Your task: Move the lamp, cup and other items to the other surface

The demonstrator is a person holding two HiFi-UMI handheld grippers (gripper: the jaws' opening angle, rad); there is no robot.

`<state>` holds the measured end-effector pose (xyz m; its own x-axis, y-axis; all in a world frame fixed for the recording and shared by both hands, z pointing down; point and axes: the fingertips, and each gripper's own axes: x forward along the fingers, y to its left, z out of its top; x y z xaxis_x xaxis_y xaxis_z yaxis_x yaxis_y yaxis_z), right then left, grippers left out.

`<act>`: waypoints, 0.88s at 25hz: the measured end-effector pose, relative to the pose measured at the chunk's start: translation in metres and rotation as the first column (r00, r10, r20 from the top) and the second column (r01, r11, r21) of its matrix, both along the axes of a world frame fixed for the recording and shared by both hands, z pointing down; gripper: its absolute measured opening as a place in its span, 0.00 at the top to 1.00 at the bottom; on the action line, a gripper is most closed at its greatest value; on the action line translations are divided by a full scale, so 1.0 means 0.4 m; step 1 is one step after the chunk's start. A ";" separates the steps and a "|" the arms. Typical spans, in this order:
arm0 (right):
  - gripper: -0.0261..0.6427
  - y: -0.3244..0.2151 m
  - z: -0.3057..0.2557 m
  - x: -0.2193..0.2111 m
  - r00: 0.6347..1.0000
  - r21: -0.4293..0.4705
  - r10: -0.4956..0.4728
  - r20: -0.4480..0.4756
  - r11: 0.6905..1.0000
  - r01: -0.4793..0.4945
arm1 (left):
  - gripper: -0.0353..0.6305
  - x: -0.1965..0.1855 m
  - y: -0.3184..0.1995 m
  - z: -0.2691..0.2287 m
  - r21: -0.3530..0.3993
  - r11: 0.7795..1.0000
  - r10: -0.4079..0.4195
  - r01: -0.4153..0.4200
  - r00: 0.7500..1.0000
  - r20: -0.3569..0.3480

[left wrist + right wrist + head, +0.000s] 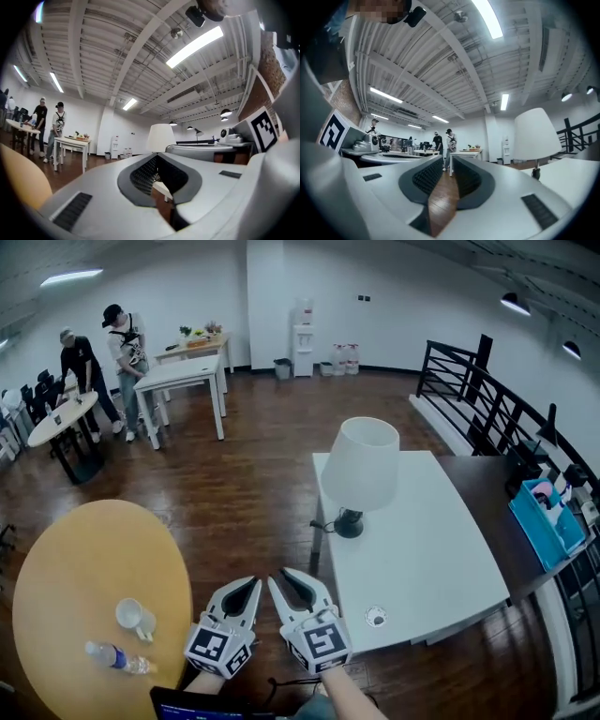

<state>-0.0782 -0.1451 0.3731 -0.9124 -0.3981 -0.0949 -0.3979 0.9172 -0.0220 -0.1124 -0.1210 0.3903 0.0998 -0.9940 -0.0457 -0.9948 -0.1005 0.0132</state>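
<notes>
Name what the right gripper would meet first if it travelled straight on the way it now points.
The right gripper aims over open floor, left of the lamp; probably the far white table first, though depth is unclear.

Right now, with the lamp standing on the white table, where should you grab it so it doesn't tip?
Probably the thin stem of the lamp, between its shade and round dark base. The shade is too wide and sloped; the stem is narrow and upright. Come in level from the near side of the white table.
</notes>
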 end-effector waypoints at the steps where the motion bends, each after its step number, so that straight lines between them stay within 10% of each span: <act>1: 0.74 -0.043 0.006 0.031 0.999 0.000 0.033 0.010 0.999 -0.033 | 0.93 0.028 -0.028 0.005 -0.004 1.000 0.024 -0.024 1.000 0.000; 9: 0.67 -0.368 0.082 0.221 0.977 0.016 0.207 -0.050 0.978 -0.207 | 0.93 0.185 -0.277 0.042 -0.018 0.992 0.126 -0.125 0.992 0.014; 22: 0.59 -0.795 0.298 0.249 0.958 -0.075 0.255 -0.129 0.961 -0.266 | 0.93 0.182 -0.629 0.137 -0.046 0.997 0.057 -0.056 0.998 0.009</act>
